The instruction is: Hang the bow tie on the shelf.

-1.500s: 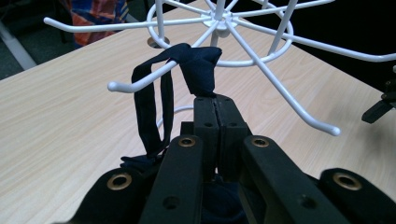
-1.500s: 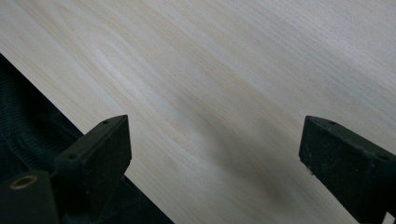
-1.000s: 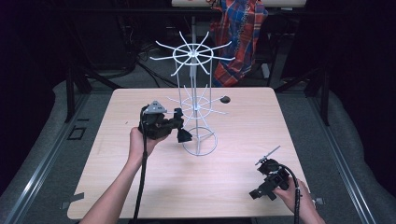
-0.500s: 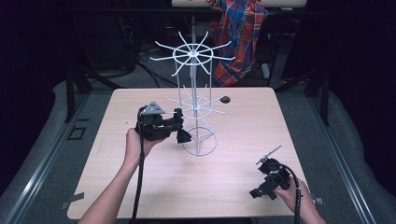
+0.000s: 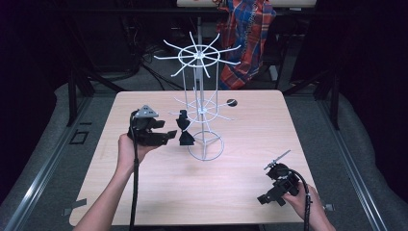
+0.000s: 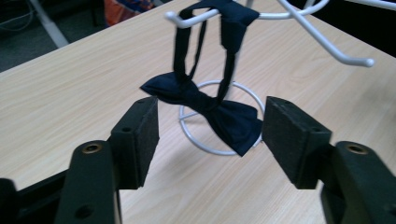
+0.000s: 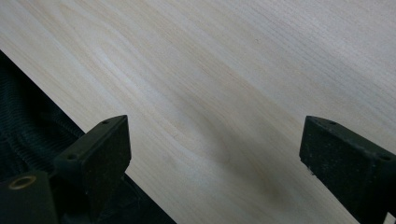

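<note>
A dark navy bow tie (image 5: pixel 184 130) hangs by its strap from a lower arm of the white wire rack (image 5: pixel 199 57) at the middle of the table. In the left gripper view the bow tie (image 6: pixel 205 105) dangles from the rack's hook (image 6: pixel 170 16), just beyond the pads and touching neither. My left gripper (image 5: pixel 169 136) (image 6: pixel 210 135) sits just left of the bow tie; its jaws have just been opening and hold nothing. My right gripper (image 5: pixel 263 198) (image 7: pixel 215 154) rests open near the table's front right corner over bare wood.
The rack's round base ring (image 5: pixel 206 149) stands on the wooden table (image 5: pixel 192 192). A small dark object (image 5: pixel 232 102) lies behind the rack. A plaid cloth (image 5: pixel 248 38) hangs beyond the far edge. Dark floor surrounds the table.
The left gripper's jaws opened off the bow tie and the hand drew back a little to the left. The bow tie stays hanging on the rack. The right gripper has not moved.
</note>
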{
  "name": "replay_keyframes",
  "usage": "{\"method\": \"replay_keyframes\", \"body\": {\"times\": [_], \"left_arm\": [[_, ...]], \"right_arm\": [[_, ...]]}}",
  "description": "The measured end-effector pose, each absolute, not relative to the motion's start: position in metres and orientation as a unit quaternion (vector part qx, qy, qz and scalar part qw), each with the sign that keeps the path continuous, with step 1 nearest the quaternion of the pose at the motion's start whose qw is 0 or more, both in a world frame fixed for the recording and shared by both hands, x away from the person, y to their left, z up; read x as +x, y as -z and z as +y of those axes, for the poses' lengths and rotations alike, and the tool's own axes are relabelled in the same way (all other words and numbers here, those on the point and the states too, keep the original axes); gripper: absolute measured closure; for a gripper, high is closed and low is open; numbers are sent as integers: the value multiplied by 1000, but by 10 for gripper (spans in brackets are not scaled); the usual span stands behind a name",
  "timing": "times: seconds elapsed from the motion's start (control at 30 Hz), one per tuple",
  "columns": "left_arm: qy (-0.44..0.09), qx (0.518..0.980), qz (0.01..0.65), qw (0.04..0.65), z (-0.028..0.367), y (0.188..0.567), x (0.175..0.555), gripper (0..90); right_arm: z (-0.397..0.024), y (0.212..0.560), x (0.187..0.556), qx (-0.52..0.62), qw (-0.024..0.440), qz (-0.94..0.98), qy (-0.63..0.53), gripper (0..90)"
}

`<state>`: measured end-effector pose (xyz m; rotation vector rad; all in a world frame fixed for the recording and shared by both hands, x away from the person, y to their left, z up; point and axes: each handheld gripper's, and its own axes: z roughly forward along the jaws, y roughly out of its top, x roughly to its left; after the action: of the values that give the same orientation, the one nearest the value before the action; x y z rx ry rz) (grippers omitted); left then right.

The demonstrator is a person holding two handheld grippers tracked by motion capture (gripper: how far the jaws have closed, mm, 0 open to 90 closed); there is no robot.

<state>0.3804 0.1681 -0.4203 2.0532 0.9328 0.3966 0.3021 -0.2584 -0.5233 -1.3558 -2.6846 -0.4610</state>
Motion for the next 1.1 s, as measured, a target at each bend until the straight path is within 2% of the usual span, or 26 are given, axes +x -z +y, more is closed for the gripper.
{"method": "replay_keyframes", "body": {"times": [0.3,1.1], "left_arm": [[-170,815,390,393,186,420,365,215],[-173,834,412,324,215,439,311,115]], "right_arm": [[-258,522,301,-445,47,-881,154,85],[-256,523,301,-438,47,-885,148,85]]}}
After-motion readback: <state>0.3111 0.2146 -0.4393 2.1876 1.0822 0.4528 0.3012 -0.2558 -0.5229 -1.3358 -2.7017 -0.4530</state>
